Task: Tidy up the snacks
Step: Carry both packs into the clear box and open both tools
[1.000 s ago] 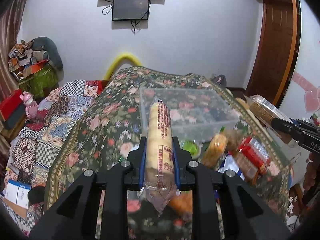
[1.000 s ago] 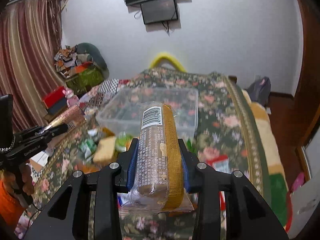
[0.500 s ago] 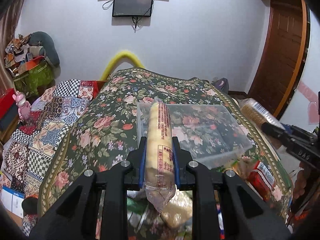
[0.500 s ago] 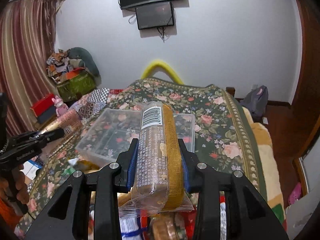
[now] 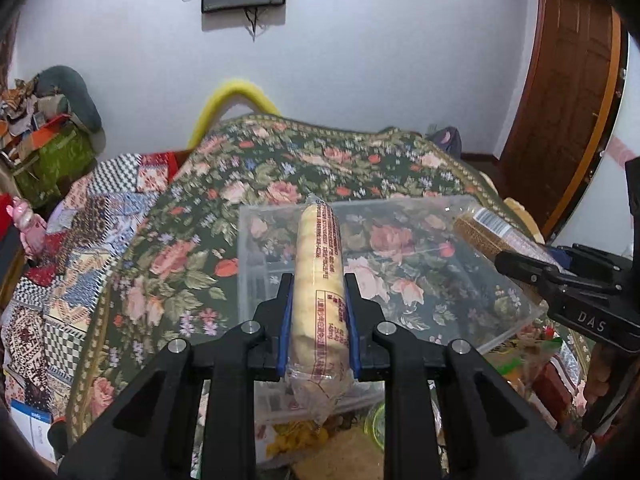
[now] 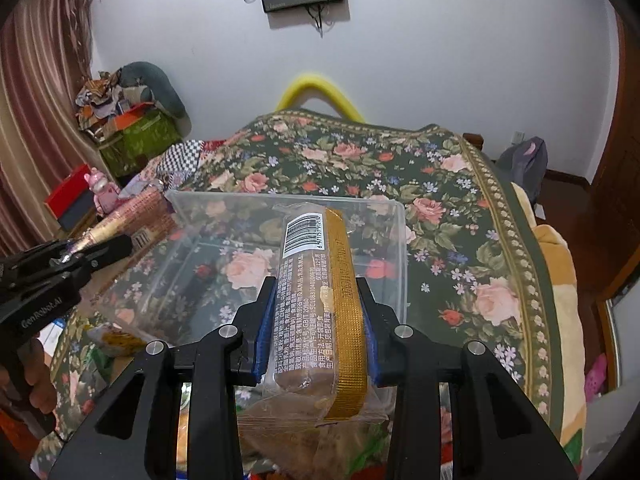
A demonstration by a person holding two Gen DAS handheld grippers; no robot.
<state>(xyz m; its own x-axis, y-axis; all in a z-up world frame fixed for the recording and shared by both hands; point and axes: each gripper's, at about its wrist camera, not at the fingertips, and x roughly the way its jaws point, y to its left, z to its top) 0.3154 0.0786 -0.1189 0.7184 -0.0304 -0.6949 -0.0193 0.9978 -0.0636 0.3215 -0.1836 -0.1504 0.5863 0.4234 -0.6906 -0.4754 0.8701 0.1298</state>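
Now, from the left wrist view, the left gripper (image 5: 317,316) has come forward over the clear plastic bin (image 5: 516,312), its fingers clamped on the pale cracker roll (image 5: 318,280); a second ago the bin sat farther off, so release looks close. Loose snacks (image 5: 536,356) crowd the near rim.

From the right wrist view, the right gripper (image 6: 316,320) likewise stays closed on the brown biscuit pack (image 6: 316,300), now above the bin's near wall. Nothing blocks the drop, though the two packets converge and may crowd each other.
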